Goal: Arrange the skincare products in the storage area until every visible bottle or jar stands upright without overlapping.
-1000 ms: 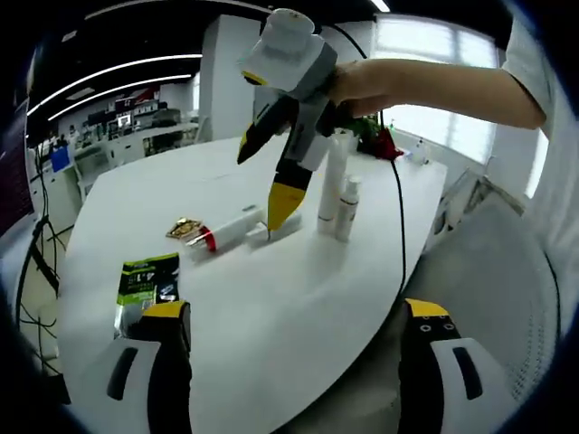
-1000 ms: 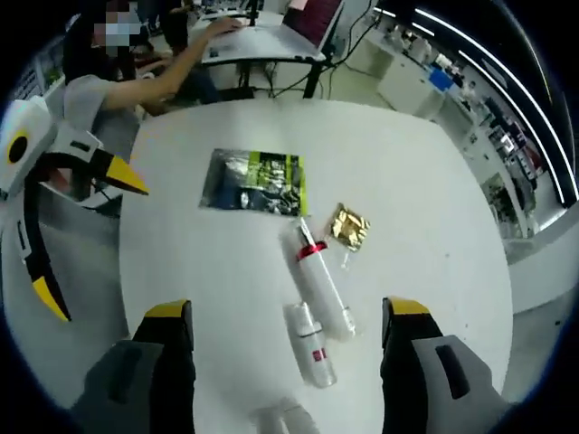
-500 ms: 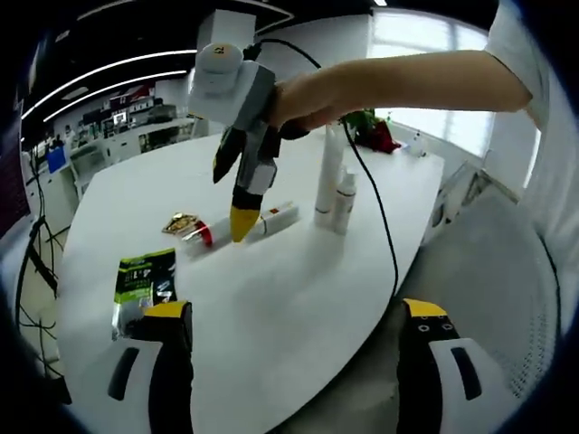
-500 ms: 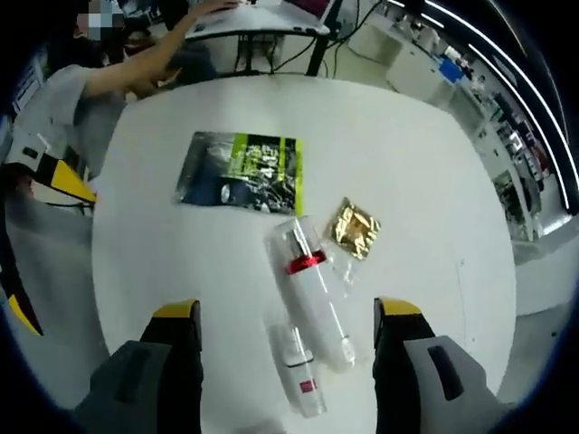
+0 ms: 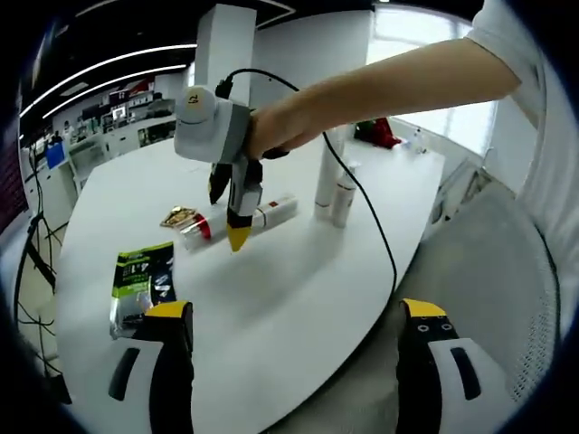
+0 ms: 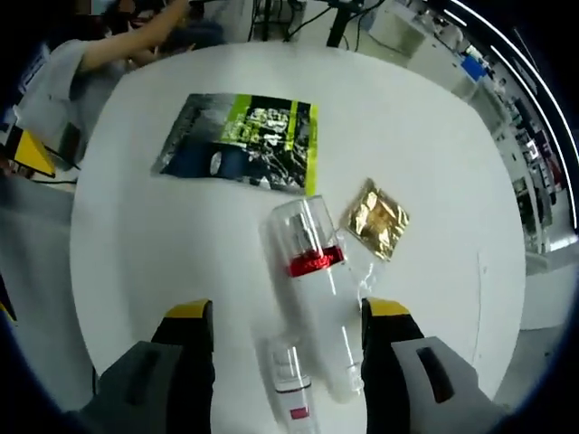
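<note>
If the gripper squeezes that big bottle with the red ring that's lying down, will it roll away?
Probably it could. The bottle with the red ring is round and lies on its side on the smooth white table, so a push may roll it. Its glossy clear cap looks slippery. The right gripper is open around it, so closing squarely should trap it.

Your left claw (image 5: 289,375) hangs with its jaws wide apart over the near edge of the white tabletop (image 5: 298,289). Your right claw (image 5: 233,217) points down at the lying bottle with the red band (image 5: 204,231), beside a second lying bottle (image 5: 271,211). Two bottles (image 5: 333,185) stand upright just beyond. A green sachet (image 5: 143,280) and gold packet (image 5: 178,216) lie flat.
</note>
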A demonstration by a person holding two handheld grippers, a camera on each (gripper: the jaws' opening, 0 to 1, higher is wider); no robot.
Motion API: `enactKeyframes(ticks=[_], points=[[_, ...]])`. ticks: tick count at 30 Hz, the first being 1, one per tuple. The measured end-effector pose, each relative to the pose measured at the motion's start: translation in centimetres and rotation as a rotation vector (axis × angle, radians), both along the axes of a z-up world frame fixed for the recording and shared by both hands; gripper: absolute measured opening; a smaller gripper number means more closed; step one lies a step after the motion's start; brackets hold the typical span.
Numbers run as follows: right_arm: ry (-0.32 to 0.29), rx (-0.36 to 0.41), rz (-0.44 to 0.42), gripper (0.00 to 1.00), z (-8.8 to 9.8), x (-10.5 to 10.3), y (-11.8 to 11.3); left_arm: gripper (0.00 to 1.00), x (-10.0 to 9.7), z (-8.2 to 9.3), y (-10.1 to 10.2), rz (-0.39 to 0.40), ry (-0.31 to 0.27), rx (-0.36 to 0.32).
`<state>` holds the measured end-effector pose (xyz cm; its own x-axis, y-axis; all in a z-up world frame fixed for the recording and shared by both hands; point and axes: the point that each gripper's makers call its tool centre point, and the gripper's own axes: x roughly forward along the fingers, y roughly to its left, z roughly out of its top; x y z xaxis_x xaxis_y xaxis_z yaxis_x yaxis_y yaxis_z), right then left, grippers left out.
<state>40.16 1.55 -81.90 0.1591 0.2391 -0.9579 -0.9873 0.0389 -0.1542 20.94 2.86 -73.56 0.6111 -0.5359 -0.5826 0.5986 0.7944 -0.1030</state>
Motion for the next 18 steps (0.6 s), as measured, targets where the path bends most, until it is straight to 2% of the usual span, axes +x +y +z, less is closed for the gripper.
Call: enactKeyframes(ticks=[4, 12, 18], points=[[-0.04, -0.028, 0.064, 0.58, -0.1, 0.7, 0.0, 0.88, 0.0, -0.1, 0.0, -0.006, 0.002, 0.006], [-0.036, -0.046, 0.076, 0.51, -0.6, 1.8, 0.2, 0.88, 0.0, -0.2, 0.2, 0.005, 0.008, 0.005], [-0.024, -0.056, 0.08, 0.49, -1.0, 1.7, 0.2, 0.88, 0.0, -0.3, 0.3, 0.012, 0.013, 0.005]])
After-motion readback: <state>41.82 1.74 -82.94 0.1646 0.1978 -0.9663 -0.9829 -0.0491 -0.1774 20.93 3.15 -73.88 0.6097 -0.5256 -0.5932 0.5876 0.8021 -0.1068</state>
